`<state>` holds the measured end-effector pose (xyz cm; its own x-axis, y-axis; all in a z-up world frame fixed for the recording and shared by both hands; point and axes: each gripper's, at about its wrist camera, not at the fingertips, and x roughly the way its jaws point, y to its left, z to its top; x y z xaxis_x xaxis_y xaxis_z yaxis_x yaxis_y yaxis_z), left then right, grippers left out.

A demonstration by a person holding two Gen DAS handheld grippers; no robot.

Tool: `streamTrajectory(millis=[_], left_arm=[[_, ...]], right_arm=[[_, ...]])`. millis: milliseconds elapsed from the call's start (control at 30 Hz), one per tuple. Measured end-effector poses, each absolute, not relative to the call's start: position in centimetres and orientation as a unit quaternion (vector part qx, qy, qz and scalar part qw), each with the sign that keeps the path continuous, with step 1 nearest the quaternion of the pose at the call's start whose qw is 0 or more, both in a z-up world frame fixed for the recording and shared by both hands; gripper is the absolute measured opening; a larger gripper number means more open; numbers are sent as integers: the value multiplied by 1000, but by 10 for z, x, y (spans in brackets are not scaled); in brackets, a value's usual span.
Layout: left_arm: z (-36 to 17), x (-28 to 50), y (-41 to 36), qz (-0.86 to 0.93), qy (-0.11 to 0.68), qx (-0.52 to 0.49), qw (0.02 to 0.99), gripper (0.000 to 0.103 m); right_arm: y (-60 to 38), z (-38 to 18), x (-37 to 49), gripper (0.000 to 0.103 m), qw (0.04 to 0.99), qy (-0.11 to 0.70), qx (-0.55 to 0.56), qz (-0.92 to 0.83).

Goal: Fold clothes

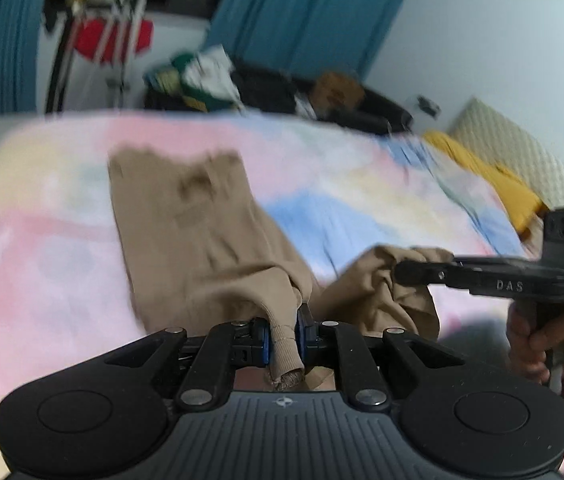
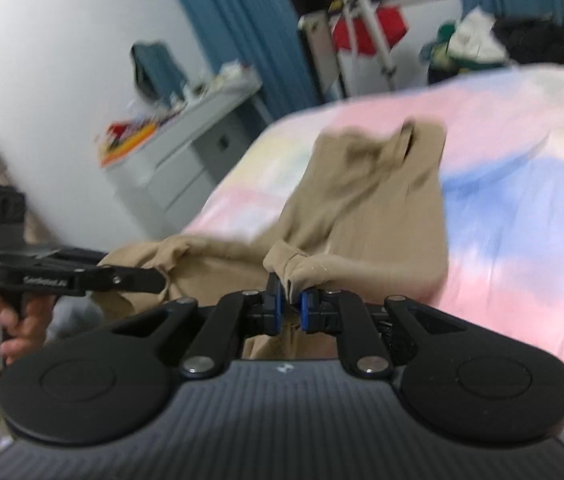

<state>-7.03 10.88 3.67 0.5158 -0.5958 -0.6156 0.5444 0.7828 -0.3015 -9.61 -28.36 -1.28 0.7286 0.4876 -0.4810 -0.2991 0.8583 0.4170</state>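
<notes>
A tan garment [image 1: 186, 220] lies stretched along a pastel bedspread [image 1: 42, 240], its far end flat and its near end bunched. My left gripper [image 1: 283, 340] is shut on a ribbed cuff of the garment, which hangs between the blue pads. My right gripper [image 1: 405, 270] enters from the right in the left wrist view and pinches another bunched part of the near edge. In the right wrist view the right gripper [image 2: 290, 304] is shut on a fold of the tan garment [image 2: 369, 200], and the left gripper [image 2: 154, 278] holds the cloth at the left.
A yellow garment [image 1: 489, 184] lies at the bed's far right beside a quilted headboard [image 1: 521, 152]. A pile of clothes [image 1: 242, 80] sits beyond the bed. A grey drawer unit [image 2: 186, 152] with clutter stands left of the bed. Blue curtains hang behind.
</notes>
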Motion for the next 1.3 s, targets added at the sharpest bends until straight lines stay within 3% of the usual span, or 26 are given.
streamTrajectory(millis=[167, 433, 600, 733, 833, 900, 967, 1000, 1100, 1300], left_arm=[[41, 28, 90, -272, 345, -44, 897, 14], [-41, 168, 63, -202, 383, -6, 901, 14], [-102, 202, 56, -195, 412, 9, 890, 15], [-107, 202, 53, -201, 404, 21, 892, 16], [-103, 193, 56, -199, 397, 12, 896, 24], [-95, 182, 58, -200, 390, 8, 899, 41], [-84, 164, 62, -194, 380, 0, 904, 57], [-78, 154, 64, -188, 375, -5, 908, 66], [-60, 122, 73, -173, 366, -30, 914, 76], [-54, 63, 97, -194, 415, -171, 873, 82]], right_arm=[[-292, -15, 1, 12, 932, 273, 168, 168], [-293, -81, 138, 13, 933, 304, 169, 98], [-294, -129, 177, 14, 926, 328, 171, 80], [-292, -140, 188, 14, 920, 343, 172, 79], [-287, -136, 189, 19, 916, 356, 165, 80], [-283, -132, 187, 37, 913, 361, 167, 87], [-281, -127, 175, 62, 913, 353, 177, 99], [-281, -123, 168, 65, 914, 347, 185, 101], [-283, -112, 143, 69, 911, 334, 214, 113], [-287, -95, 86, 71, 882, 331, 308, 134]])
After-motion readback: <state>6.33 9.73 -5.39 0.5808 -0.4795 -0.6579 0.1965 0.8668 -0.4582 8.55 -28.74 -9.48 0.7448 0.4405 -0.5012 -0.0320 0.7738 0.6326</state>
